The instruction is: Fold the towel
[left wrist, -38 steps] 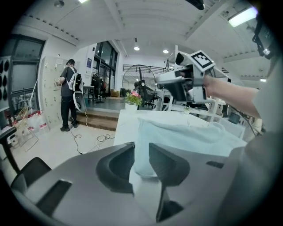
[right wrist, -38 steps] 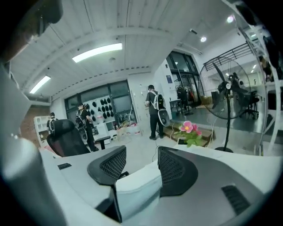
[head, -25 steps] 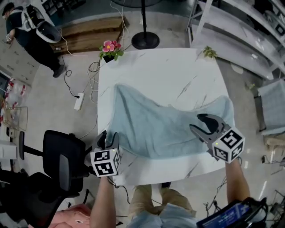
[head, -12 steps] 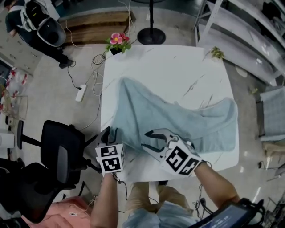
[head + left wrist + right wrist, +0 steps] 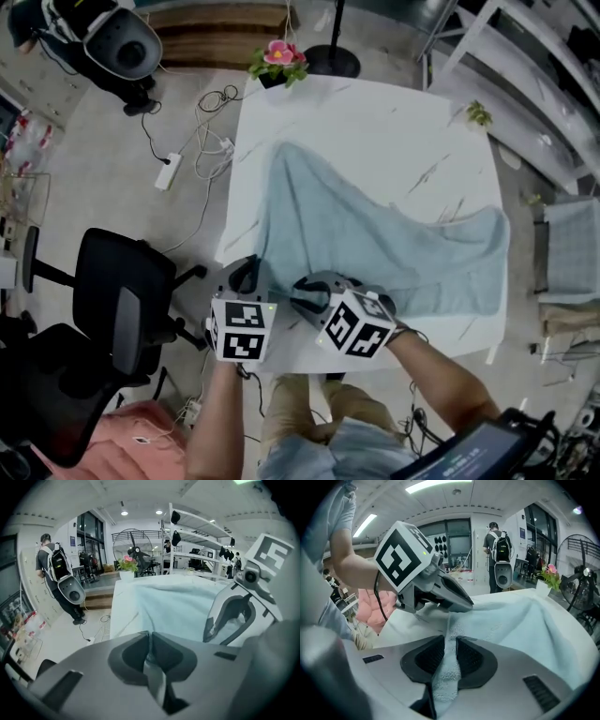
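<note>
A light blue towel (image 5: 375,239) lies spread over the white marble table (image 5: 375,122), bunched toward the near left corner. My left gripper (image 5: 246,274) sits at that near left corner, and its jaws have just been closing; in the left gripper view (image 5: 149,637) a thin fold of towel is pinched between the pads. My right gripper (image 5: 302,292) is right beside it on the near edge. Its jaws have also just been closing, and in the right gripper view (image 5: 449,641) the towel's edge (image 5: 446,667) is pressed between them.
A pink flower pot (image 5: 281,58) and a small green plant (image 5: 479,114) stand at the table's far corners. A black office chair (image 5: 122,300) is left of the table, with cables and a power strip (image 5: 170,172) on the floor. A person (image 5: 103,37) stands far left; shelving (image 5: 525,84) is at right.
My right gripper swept left from the towel's near right corner along the near edge to beside the left gripper. Both sets of jaws went from open to shut on the towel.
</note>
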The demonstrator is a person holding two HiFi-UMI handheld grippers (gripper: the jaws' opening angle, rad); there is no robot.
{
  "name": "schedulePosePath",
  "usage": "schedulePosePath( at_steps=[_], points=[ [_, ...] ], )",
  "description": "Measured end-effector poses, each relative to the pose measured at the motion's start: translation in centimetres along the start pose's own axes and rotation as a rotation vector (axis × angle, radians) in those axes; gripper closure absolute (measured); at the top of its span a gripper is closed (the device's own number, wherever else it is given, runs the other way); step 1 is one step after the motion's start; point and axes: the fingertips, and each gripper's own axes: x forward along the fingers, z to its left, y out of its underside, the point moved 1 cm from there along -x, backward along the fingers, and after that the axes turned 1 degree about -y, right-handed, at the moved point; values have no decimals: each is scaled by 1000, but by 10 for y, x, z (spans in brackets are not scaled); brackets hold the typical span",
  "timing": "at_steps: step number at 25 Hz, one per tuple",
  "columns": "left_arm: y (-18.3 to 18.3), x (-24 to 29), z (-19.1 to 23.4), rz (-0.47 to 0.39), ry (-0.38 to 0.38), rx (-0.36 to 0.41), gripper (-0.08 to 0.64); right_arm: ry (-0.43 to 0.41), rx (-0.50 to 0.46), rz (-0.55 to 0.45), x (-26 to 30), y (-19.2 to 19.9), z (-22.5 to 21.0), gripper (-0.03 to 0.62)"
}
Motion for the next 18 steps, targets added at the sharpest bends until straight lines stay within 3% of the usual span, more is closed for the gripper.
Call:
schedulePosePath(
  at_steps=[5, 12, 15, 18],
  points=[
    [21, -23, 10, 50, -2, -70, 532, -23, -35, 30, 2, -2, 22, 517],
    [57, -58, 9, 77, -18, -107, 532, -123, -70, 51, 6, -1, 65, 503],
    [65, -64, 10, 71, -27, -135, 532, -172, -35, -12, -6, -22, 66, 463],
    [67, -65, 10, 67, -25, -157, 532, -155, 27, -105, -24, -55, 36, 462]
  ],
)
